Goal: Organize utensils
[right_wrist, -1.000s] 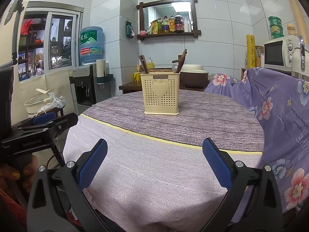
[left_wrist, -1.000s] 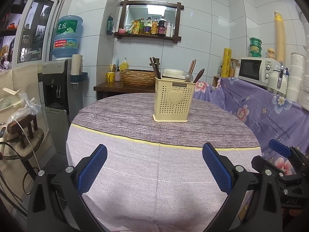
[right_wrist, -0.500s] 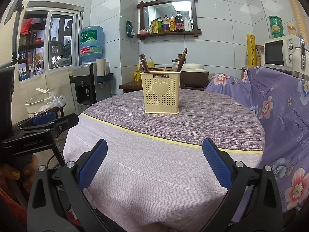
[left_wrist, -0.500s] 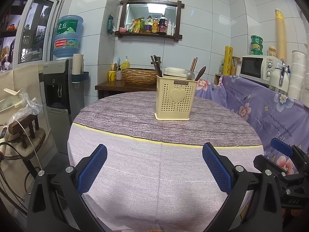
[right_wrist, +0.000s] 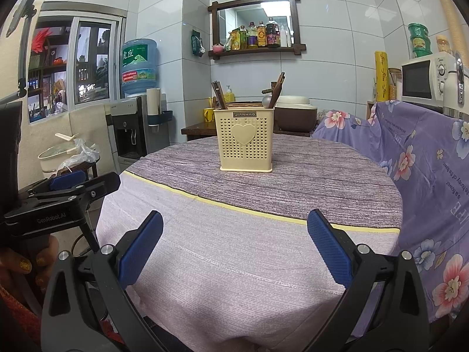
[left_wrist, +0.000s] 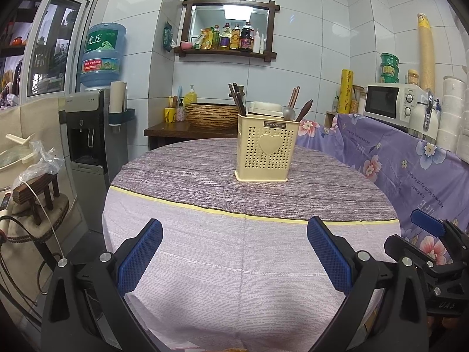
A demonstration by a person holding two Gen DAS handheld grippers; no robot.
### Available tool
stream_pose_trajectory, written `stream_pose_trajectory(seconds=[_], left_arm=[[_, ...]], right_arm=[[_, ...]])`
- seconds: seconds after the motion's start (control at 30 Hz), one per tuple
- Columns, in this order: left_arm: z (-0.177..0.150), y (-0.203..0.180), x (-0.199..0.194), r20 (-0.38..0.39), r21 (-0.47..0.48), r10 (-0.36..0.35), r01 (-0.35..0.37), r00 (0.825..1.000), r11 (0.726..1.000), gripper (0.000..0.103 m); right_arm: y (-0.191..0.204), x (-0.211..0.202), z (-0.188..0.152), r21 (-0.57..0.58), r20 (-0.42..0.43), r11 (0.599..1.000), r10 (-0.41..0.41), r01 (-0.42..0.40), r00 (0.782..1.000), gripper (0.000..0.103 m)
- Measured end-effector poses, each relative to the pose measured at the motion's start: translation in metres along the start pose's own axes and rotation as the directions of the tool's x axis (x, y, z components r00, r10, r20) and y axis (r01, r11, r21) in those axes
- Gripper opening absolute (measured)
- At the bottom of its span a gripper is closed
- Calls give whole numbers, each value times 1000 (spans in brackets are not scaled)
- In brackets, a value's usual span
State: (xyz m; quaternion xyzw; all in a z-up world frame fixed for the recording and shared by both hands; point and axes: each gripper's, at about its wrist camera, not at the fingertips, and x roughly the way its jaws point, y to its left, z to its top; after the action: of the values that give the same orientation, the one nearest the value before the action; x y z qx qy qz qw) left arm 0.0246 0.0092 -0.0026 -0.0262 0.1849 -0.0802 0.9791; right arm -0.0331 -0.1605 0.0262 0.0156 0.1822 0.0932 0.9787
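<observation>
Both the left tool [left_wrist: 234, 252] and right tool [right_wrist: 234, 246] are released, empty. The holder [left_wrist: 266, 148] with utensils [left_wrist: 293, 107] stands on the table [left_wrist: 205, 249], well ahead of them.

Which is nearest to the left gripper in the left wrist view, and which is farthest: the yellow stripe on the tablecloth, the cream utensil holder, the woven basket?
From the left gripper, jaws open:
1. Yellow stripe, across the tablecloth just ahead.
2. Cream utensil holder, standing mid-table, slightly right.
3. Woven basket, on the dark side table beyond the round table.
</observation>
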Motion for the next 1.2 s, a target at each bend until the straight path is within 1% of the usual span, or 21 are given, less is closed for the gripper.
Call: stream_pose_trajectory(seconds=[0.47,0.63,0.83,0.97,1.13,1.2], left_arm=[[0,-1,1,-5,0,-3,3,1000,1000,98],[0,0,1,0,-11,-17,17,1000,1000,98],[1,1,2,-8,-13,1,-1,1000,1000,98],[1,3,2,-8,-28,-16,15,1000,999,98],[1,3,4,-17,-25,4,-4,1000,1000,98],[0,3,3,-12,-25,-10,10,1000,1000,98]], right_arm=[[2,0,-3,1,-5,1000,3,-3,1000,97],[2,0,-3,1,-6,1000,2,-2,1000,97],[2,0,-6,4,-9,1000,5,-4,1000,97],[1,1,-7,4,-9,1000,5,-5,1000,97],[3,1,-8,4,-14,1000,7,-7,1000,97],[3,2,-8,3,-15,1000,8,-8,1000,97]])
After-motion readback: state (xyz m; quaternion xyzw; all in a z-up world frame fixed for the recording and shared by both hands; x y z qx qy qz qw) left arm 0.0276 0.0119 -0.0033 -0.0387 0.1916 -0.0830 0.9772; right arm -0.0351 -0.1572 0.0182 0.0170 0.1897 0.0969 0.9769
